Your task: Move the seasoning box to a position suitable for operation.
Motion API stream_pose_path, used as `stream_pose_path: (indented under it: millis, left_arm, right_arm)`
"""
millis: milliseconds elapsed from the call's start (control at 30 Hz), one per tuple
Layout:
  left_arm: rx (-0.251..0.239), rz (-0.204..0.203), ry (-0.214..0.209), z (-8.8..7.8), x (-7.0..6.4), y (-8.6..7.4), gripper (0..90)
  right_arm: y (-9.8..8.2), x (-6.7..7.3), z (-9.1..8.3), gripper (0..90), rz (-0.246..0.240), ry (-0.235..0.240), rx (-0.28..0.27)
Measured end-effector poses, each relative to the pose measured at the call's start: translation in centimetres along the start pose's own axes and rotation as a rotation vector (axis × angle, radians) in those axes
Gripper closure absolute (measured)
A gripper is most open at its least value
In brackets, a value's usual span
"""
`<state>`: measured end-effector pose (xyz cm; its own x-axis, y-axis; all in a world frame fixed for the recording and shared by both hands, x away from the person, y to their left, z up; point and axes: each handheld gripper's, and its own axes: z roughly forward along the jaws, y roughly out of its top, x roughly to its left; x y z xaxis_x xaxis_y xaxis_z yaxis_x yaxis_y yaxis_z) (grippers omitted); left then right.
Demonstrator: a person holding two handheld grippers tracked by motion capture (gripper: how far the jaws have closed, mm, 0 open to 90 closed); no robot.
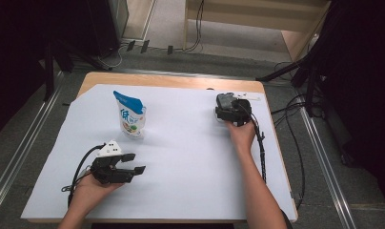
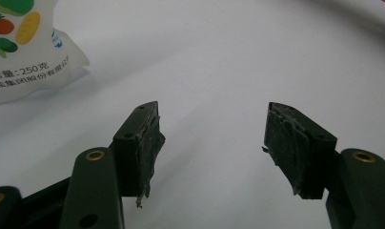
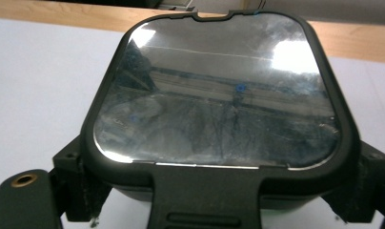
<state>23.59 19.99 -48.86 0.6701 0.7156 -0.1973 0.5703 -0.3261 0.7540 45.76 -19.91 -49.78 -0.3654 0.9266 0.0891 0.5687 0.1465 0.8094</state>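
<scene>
Rightward, right hand-held gripper clasping dark box, near table edge

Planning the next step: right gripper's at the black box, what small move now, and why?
Probably close the right gripper on the box and lift: its jaws already flank the box's sides at the table's far edge, though firm contact is hard to tell. The left gripper is open and empty near the pouch.

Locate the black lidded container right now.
High view: the black lidded container sits at the table's far right, near the wooden edge, between the right gripper's jaws, far from the pouch.
</scene>
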Motion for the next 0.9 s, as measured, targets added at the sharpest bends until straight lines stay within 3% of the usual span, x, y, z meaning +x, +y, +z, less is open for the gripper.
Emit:
stream_pose_path:
  millis: [233, 400, 500, 767, 900]
  left_arm:
    - [0.004, -0.004, -0.001, 0.0, 0.1, 0.1, 37.9]
    - [0.01, -0.01, -0.004, 0.2, 0.3, 0.3, 38.0]
    - [0.017, -0.022, -0.02, 0.4, 0.5, 0.5, 38.2]
    - [0.03, -0.019, -0.044, 1.1, 0.4, 1.2, 37.8]
    - [0.036, -0.017, -0.054, 1.9, 0.5, 1.8, 36.8]
  right_arm:
    - [0.0, 0.2, -0.3, 16.0, -0.037, -0.019, -0.004]
    - [0.1, 0.1, -0.7, 16.3, -0.012, 0.009, 0.001]
    - [0.2, 0.3, -1.1, 16.3, -0.022, 0.013, 0.001]
    - [0.1, 0.9, -3.0, 16.4, -0.03, 0.031, -0.015]
    - [-0.2, 1.5, -4.5, 16.4, -0.058, 0.047, -0.026]
